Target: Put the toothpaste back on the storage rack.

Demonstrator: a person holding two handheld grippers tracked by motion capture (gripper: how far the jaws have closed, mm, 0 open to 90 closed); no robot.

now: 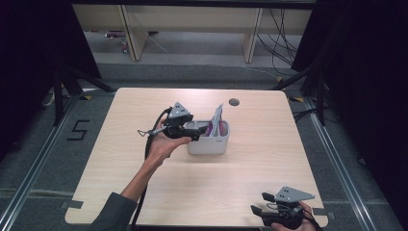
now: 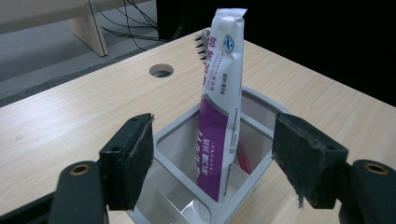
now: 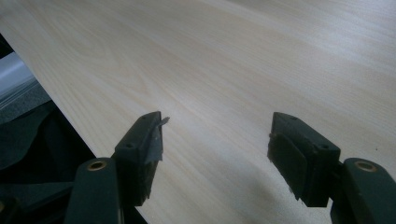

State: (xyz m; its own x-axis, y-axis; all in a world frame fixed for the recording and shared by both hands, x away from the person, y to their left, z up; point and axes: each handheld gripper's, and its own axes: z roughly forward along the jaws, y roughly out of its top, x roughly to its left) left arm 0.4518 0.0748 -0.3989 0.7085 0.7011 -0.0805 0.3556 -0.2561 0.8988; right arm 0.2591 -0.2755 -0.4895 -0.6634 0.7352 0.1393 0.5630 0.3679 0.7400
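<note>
The right tongs (image 1: 263, 212) rest at the near edge of the desk (image 1: 250, 178), jaws apart and empty, well away from the work. Farther off, the left tongs (image 1: 196, 135) stand apart just before the grey holder (image 2: 261, 103), gripping nothing; the toothpaste tube (image 2: 219, 112) already stands upright in it, so placing looks done and only withdrawing remains. The left gripper view adds a toothbrush (image 2: 203, 44) behind the tube.

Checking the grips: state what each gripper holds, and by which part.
Nothing is held. The left gripper stands open by the toothpaste tube in the holder; the right gripper is open over the table.
</note>
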